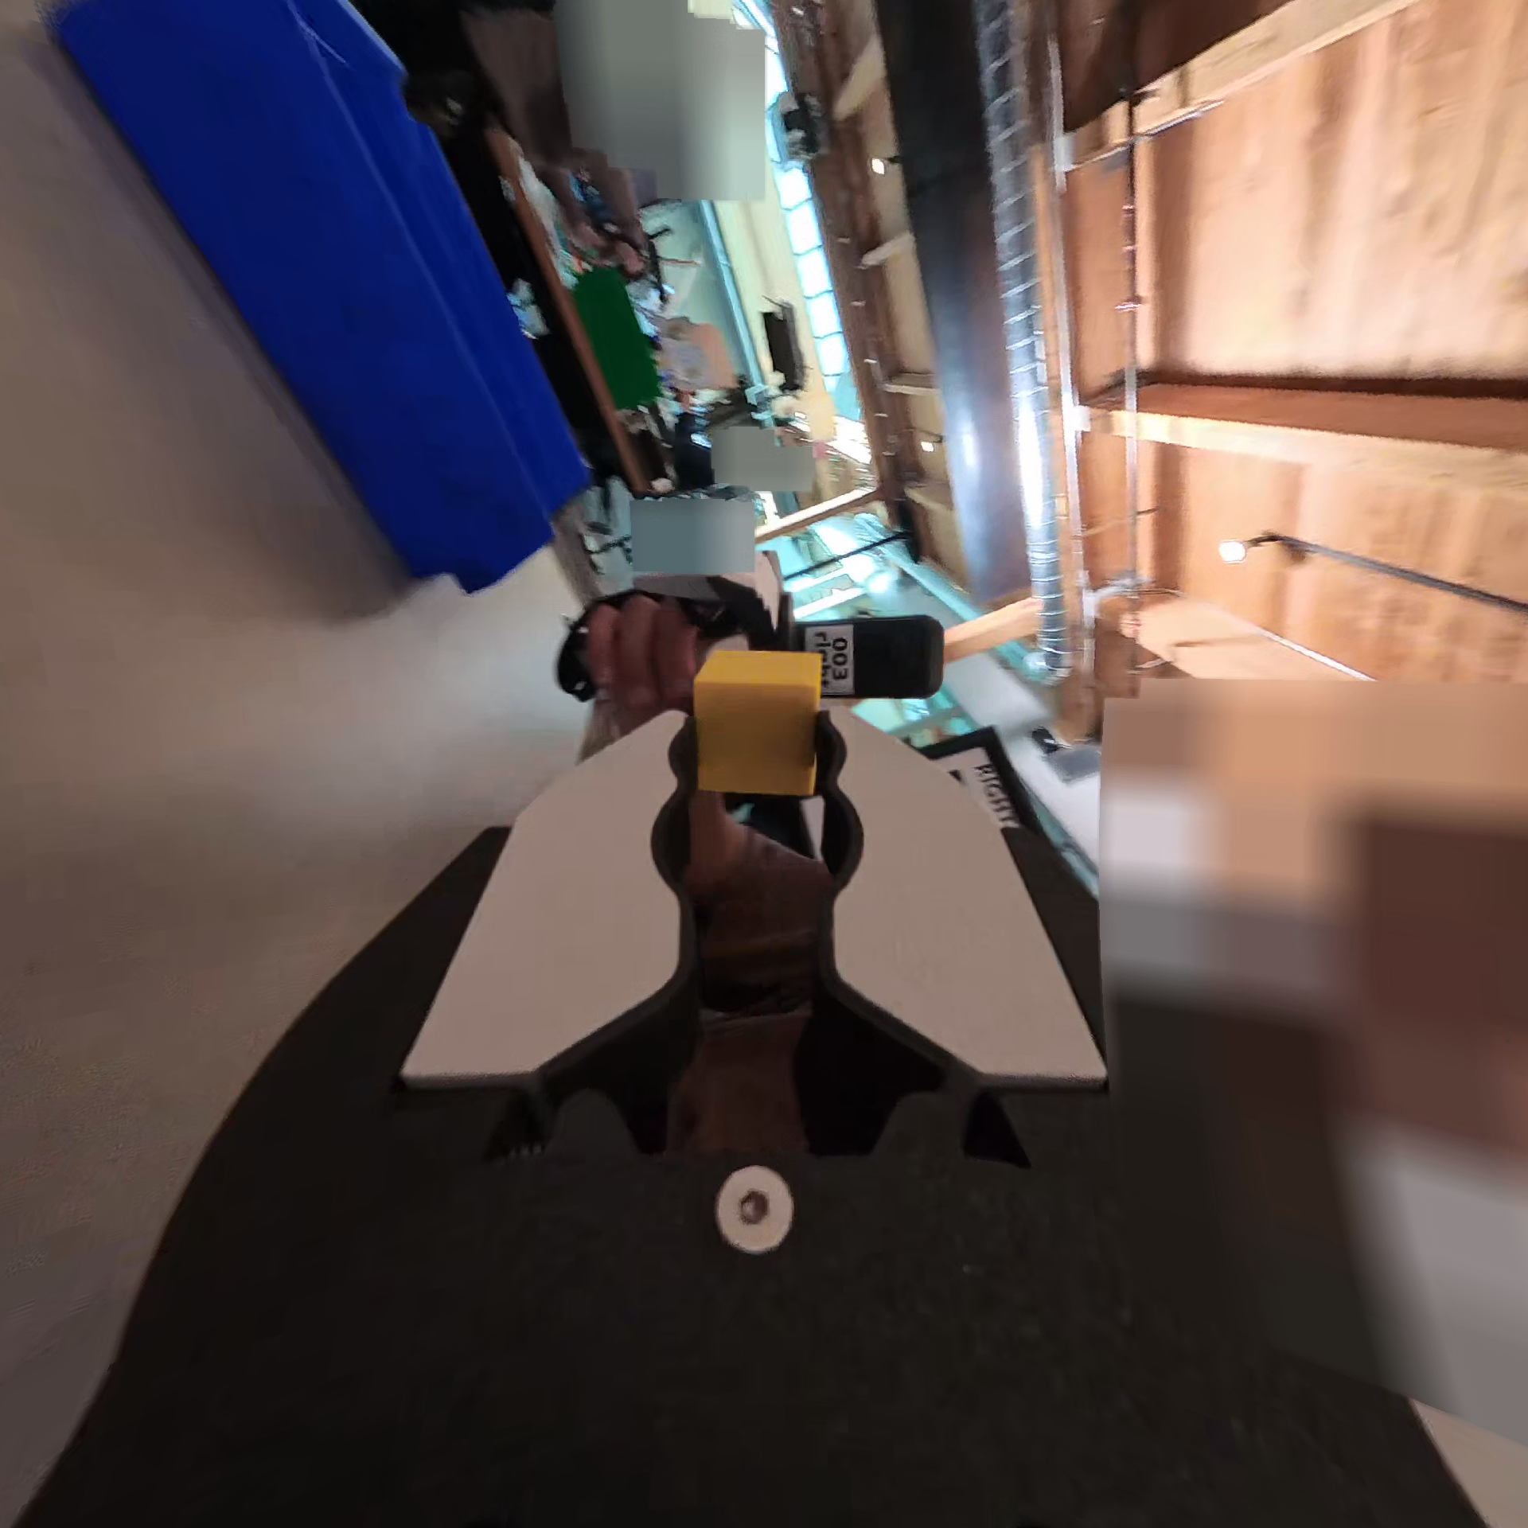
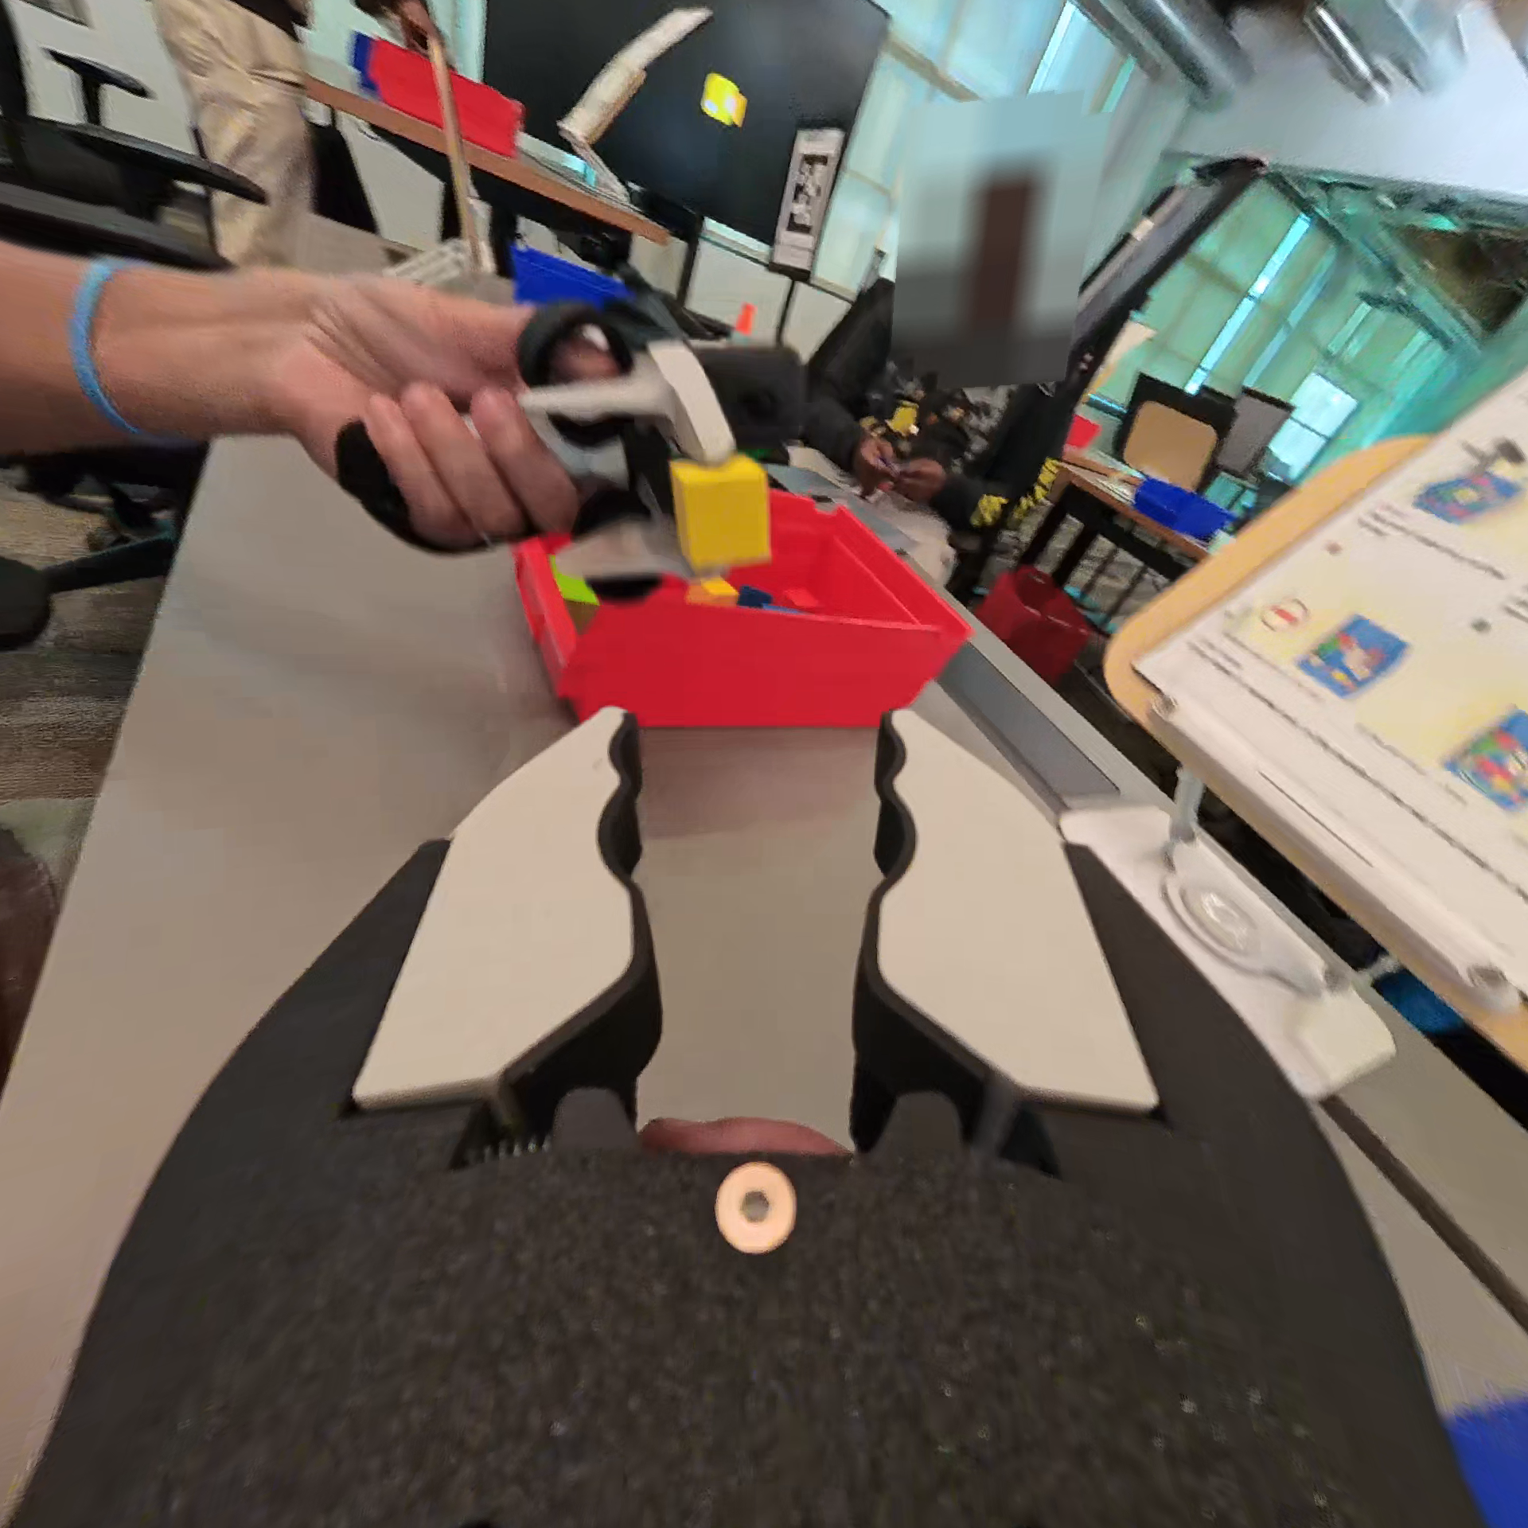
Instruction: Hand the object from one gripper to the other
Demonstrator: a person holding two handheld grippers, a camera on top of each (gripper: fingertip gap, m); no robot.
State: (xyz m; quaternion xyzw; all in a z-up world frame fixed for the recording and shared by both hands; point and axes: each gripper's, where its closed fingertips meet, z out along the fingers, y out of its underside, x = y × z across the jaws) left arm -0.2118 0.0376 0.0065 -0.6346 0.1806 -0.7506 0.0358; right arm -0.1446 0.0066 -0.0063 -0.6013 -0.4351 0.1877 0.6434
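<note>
Clamping yellow block in left tongs, right tongs apart, empty

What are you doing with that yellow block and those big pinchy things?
A person holds a two-finger gripper in each hand. The left gripper is clamped on a small yellow plastic cube, holding it in the air above an open red plastic bin of coloured blocks on a grey table. The right gripper is open and empty, pointed toward the cube but not touching it. So the handover has not happened yet.
</note>
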